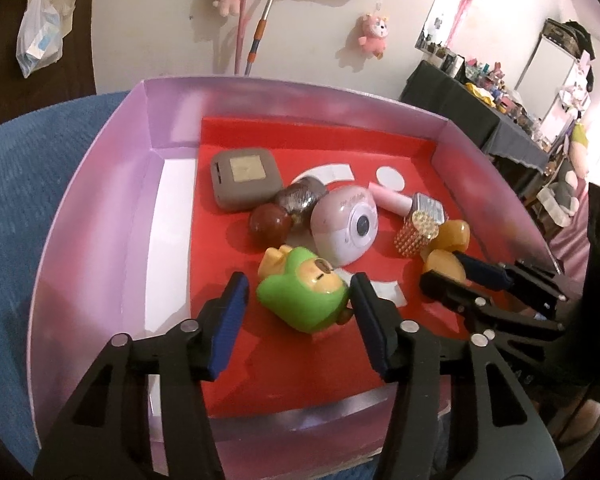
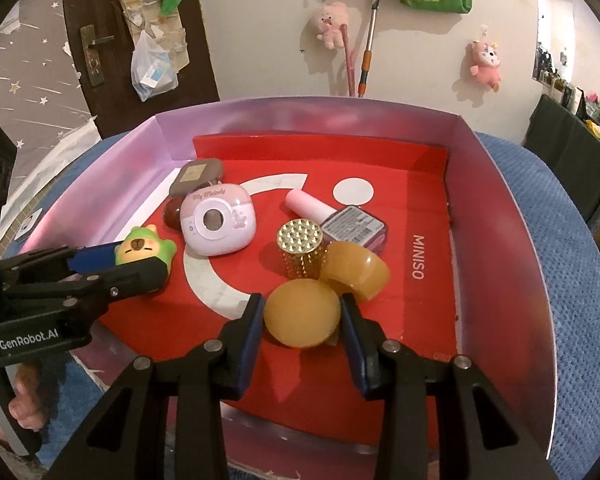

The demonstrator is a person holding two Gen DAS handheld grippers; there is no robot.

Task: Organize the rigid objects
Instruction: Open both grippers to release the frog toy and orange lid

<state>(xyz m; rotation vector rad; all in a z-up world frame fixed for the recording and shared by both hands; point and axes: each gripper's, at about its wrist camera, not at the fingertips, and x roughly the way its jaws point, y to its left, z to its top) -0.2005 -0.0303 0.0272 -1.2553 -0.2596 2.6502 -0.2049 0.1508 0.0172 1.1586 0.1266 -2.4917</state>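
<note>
- The left gripper [image 1: 300, 300] has its jaws apart around the green toy [image 1: 300, 294], which lies on its side at the near left of the tray [image 2: 512, 216]; the right pad seems to touch it, the left stands just clear.
- The right gripper [image 2: 302, 316] has its jaws apart on either side of the near amber disc [image 2: 302, 314], at the near middle of the tray; whether the pads press on it I cannot tell.
- The toy looks like light, smooth, hard plastic with rounded sides (it may roll or squirt out), so a hold across its broad middle seems safest.
- The disc looks dense and glossy, likely slippery; gripping across its widest part should hold best.
- A second disc [image 2: 356, 270] leans against the first, and a gold studded cap [image 2: 300, 254] stands just beside both; lifting the near disc may topple them.
- The pink camera [image 2: 218, 226] lies just beyond the toy, the pink bottle [image 2: 332, 214] farther back.
- Open red floor lies along the tray's right side and far edge; its raised walls call for a lift, not a slide.
</note>
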